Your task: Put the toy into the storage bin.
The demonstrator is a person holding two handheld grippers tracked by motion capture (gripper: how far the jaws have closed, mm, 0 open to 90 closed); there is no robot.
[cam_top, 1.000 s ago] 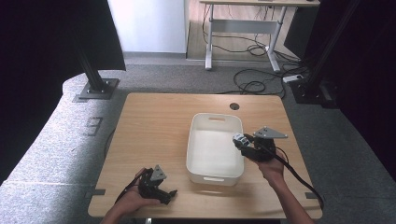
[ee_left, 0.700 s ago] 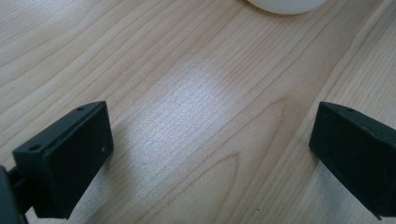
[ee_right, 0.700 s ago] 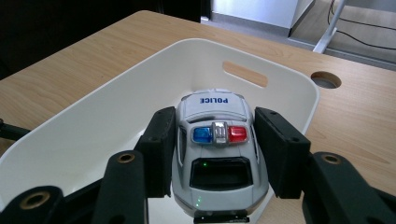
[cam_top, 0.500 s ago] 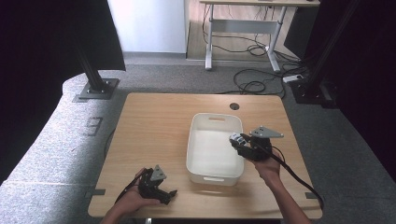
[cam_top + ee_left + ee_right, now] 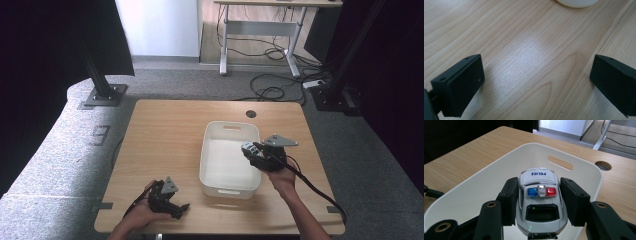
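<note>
A white toy police car (image 5: 539,195) with red and blue roof lights sits between the jaws of my right gripper (image 5: 537,200), which is shut on its sides. The car (image 5: 248,148) hangs over the right rim of a white plastic bin (image 5: 227,187), above its inside. In the right gripper view the bin (image 5: 486,180) lies below and ahead of the car. My left gripper (image 5: 181,210) rests near the front left of the wooden table (image 5: 165,130), held by a hand. Its jaws stand wide apart over bare wood in the left gripper view, left gripper (image 5: 536,82) open.
The bin's rounded corner (image 5: 576,2) shows at the top of the left gripper view. A round cable hole (image 5: 251,114) sits in the table behind the bin. A cable trails from the right gripper (image 5: 310,185) over the table's right side. Black stands and a desk are on the floor beyond.
My right gripper has carried the police car slightly left, further over the bin's right rim. The left gripper has stayed put.
</note>
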